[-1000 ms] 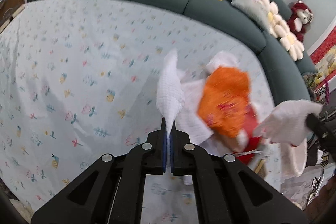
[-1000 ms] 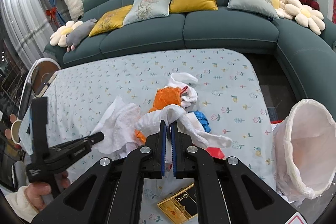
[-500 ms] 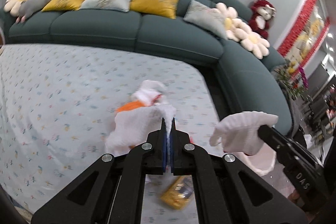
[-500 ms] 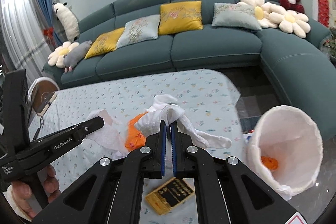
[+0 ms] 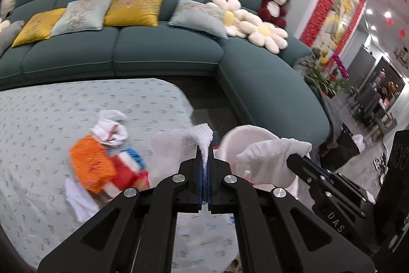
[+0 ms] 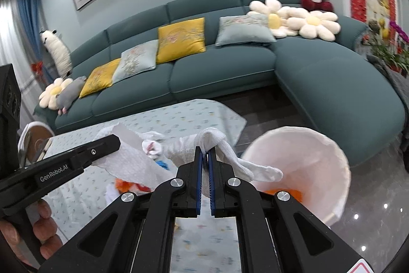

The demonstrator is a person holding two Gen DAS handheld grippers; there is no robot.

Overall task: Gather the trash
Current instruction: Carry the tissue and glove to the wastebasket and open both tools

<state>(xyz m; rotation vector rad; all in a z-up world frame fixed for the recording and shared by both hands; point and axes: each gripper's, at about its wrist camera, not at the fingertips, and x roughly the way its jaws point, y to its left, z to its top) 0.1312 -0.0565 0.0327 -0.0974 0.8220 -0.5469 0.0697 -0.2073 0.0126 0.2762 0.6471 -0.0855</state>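
My left gripper [image 5: 205, 157] is shut on a white paper towel [image 5: 179, 152] and holds it in the air near the table's right end. My right gripper [image 6: 205, 154] is shut on a white cloth [image 6: 230, 157] that hangs just left of the white-lined trash bin [image 6: 319, 145]. The bin holds an orange scrap [image 6: 286, 192]. In the left wrist view the bin's rim [image 5: 255, 131] shows behind both held pieces. On the table lie an orange wrapper [image 5: 89, 163], a red packet [image 5: 125, 170], a crumpled white tissue [image 5: 110, 129] and a flat white tissue [image 5: 79, 201].
The table [image 5: 64, 104] has a floral blue cloth. A teal corner sofa [image 6: 230, 73] with cushions curves behind it. The bin stands on dark glossy floor [image 6: 370, 209] past the table's right end. A plate [image 6: 33, 140] lies at the far left.
Both grippers have lifted and swung right with their white pieces, from over the trash pile toward the bin. The bin now looms larger in both views.
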